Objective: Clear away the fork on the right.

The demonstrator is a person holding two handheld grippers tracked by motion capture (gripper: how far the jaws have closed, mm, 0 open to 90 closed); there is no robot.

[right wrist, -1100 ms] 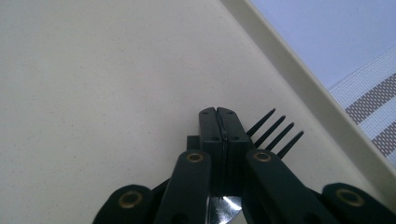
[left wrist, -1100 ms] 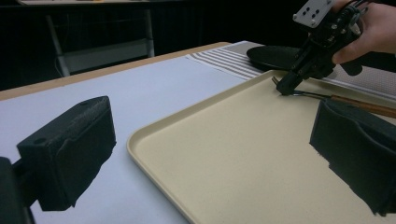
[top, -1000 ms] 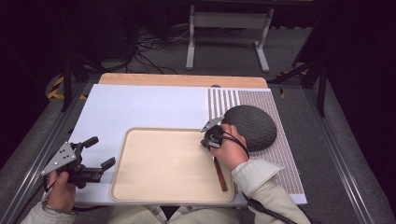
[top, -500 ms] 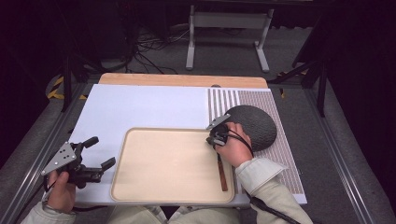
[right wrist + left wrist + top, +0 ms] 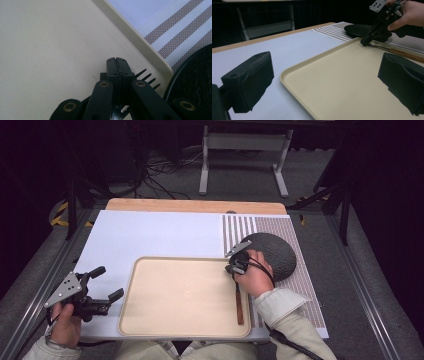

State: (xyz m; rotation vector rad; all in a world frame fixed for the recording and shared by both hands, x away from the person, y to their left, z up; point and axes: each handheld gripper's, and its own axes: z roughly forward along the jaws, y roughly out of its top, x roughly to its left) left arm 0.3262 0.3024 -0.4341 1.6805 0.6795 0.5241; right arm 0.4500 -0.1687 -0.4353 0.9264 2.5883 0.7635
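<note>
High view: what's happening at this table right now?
A person works with two handheld grippers. The right gripper is shut on the metal neck of a wooden-handled fork, which lies along the right side of a beige tray, tines near the far right corner. A dark plate sits beside the tray on a striped mat. The left gripper hangs open and empty at the tray's left edge.

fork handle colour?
Reddish-brown wood on the fork, lying along the beige tray's right edge. It shows best in the high view.
</note>
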